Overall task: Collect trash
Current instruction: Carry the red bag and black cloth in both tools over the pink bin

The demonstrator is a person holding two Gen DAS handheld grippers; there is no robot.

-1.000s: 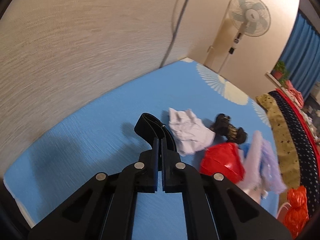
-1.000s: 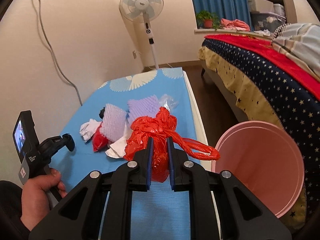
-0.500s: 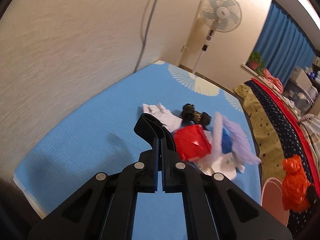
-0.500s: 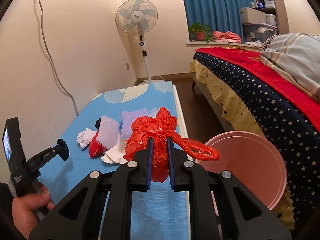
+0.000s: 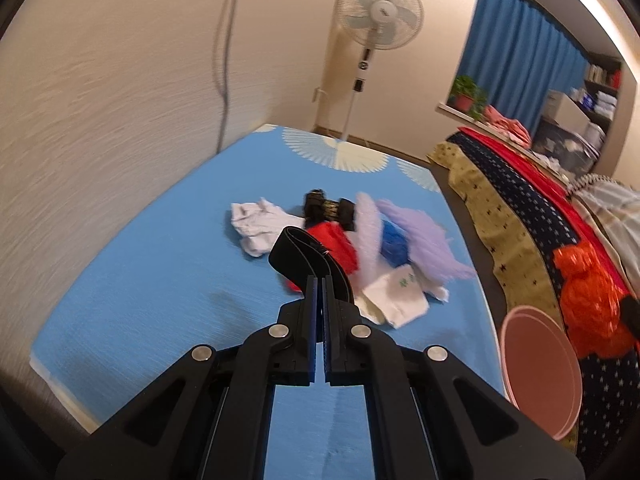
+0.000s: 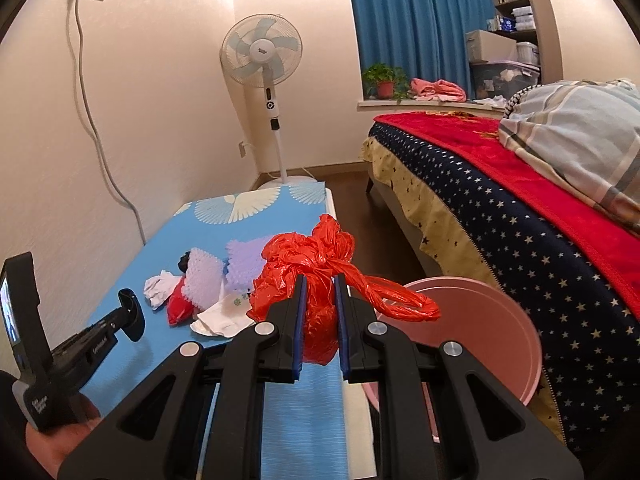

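You held the right gripper [image 6: 319, 312] with its jaws pinching the crumpled red plastic bag [image 6: 316, 276] beside the pink bin [image 6: 516, 344], while your left gripper [image 5: 319, 304] clamped a black strap [image 5: 304, 256] above the blue table [image 5: 160, 280].

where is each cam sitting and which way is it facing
Left wrist: on the left tongs, looking down at the trash pile on the blue mat; only the tongs, shut on a black strap.
Right wrist: on the right tongs, shut on a red plastic bag, facing the fan; a hand shows.
Shared: pile, pink bin, fan.
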